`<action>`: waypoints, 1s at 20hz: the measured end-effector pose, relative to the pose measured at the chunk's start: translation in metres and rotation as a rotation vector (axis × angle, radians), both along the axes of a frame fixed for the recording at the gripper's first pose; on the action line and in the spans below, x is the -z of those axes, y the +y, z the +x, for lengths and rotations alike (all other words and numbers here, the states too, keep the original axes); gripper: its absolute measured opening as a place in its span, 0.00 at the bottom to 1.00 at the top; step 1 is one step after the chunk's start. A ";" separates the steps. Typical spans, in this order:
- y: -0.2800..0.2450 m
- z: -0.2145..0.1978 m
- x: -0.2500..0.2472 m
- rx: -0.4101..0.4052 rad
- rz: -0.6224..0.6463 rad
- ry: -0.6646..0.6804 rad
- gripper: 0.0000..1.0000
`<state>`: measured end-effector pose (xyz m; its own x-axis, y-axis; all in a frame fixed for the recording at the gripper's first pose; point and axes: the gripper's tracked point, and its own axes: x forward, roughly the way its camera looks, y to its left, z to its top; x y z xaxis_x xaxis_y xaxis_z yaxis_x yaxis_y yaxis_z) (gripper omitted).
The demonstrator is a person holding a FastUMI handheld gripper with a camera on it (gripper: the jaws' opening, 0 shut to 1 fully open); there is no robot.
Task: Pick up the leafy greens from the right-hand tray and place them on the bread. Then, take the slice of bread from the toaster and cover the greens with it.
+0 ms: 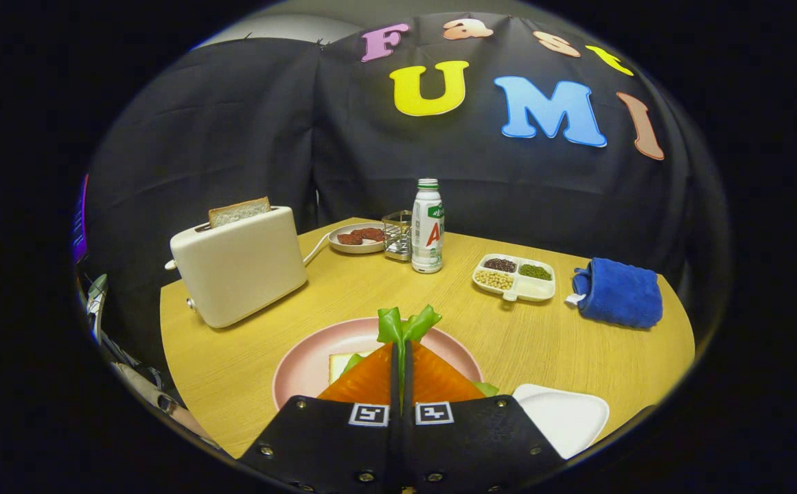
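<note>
My gripper (401,346) is shut on the leafy greens (406,324), whose leaf ends stick up past the fingertips. Below the fingers lies a pink plate (309,360) with a slice of bread (340,365) on it, partly hidden by the fingers. More green shows at either side of the fingers, over the plate. To the right of the fingers sits a white tray (566,415). Beyond the plate on the left stands a cream toaster (240,267) with a bread slice (239,211) sticking up from its slot.
At the back of the wooden table (233,363) are a small plate of reddish food (358,237), a wire holder (398,234) and a white bottle (428,226). A divided dish of beans (515,277) and a folded blue towel (619,292) lie to the right.
</note>
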<state>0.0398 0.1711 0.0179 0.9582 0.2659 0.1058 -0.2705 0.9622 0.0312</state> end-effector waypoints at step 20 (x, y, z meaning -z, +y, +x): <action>0.028 0.018 0.003 0.070 -0.025 -0.011 0.24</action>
